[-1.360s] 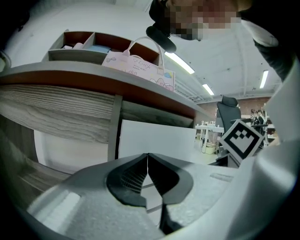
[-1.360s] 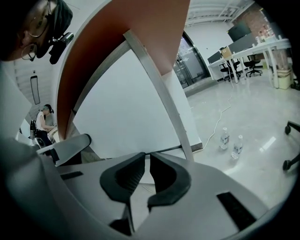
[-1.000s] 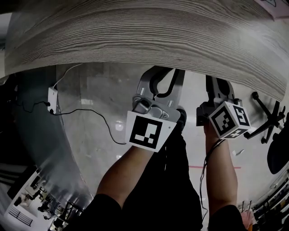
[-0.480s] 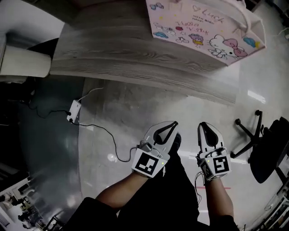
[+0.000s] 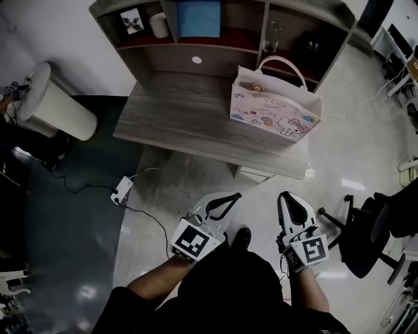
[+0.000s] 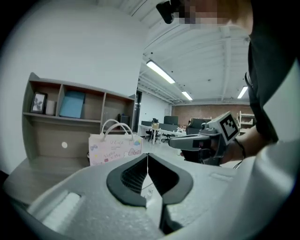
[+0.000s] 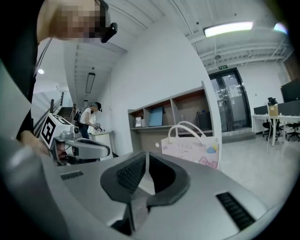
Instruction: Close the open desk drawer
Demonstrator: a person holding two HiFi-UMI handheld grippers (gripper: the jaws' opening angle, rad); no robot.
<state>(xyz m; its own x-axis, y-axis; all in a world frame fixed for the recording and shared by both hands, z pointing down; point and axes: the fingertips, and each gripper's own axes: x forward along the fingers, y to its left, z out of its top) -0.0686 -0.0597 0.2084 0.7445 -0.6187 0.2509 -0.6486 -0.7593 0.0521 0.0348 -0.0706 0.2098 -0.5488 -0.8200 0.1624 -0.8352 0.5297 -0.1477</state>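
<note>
Lettering on the pink cartoon-printed paper bag atop the grey wood-grain desk is unreadable. Its pale drawer seems tucked under the front edge. Both the left gripper and right gripper are pinched together, empty.

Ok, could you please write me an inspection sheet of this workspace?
Surface: wooden desk, one pink bag on it.
Job's things: pale drawer unit under the desk edge; open or shut unclear.
Clutter: frame, blue box, glass on the shelves.
Grippers: left gripper and right gripper shut, empty.
Cables: black cable from a white plug block on the floor.
Surroundings: white bin, office chair.
</note>
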